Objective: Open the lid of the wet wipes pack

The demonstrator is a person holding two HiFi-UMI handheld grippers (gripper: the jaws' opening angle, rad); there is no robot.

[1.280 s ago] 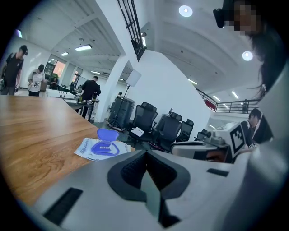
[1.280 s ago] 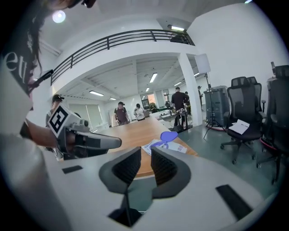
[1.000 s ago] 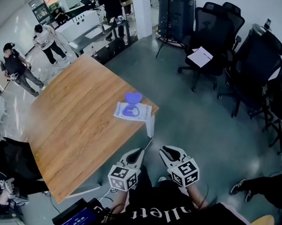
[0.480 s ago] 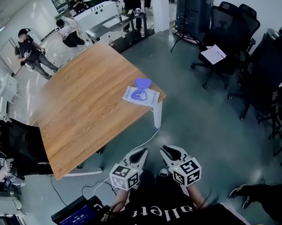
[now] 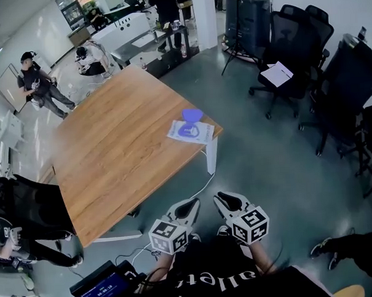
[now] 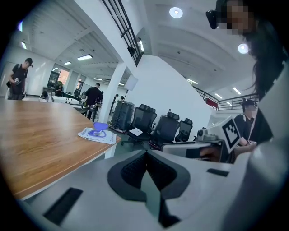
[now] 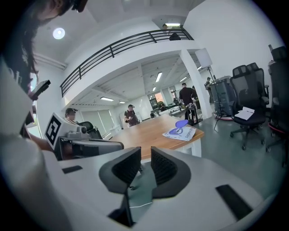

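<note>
1. The wet wipes pack [image 5: 190, 131] lies flat on the wooden counter [image 5: 112, 154], at the corner nearest the office chairs [image 5: 292, 41].
2. The purple lid [image 5: 192, 115] stands raised at the end of the pack that points away from the person.
3. The left claw [image 5: 188, 206] is held over the grey floor [image 5: 267, 166], off the counter and well apart from the pack.
4. In the left gripper view, the left claw's jaws are pressed together at the tips, with nothing between them.
5. The right claw [image 5: 225, 200] is held just beside the left claw, also over the floor.
6. In the right gripper view, the right claw's jaws stand slightly spread, with a narrow empty gap between them.
7. Both gripper views show the pack ahead, beyond the jaws, at the counter corner.
</note>
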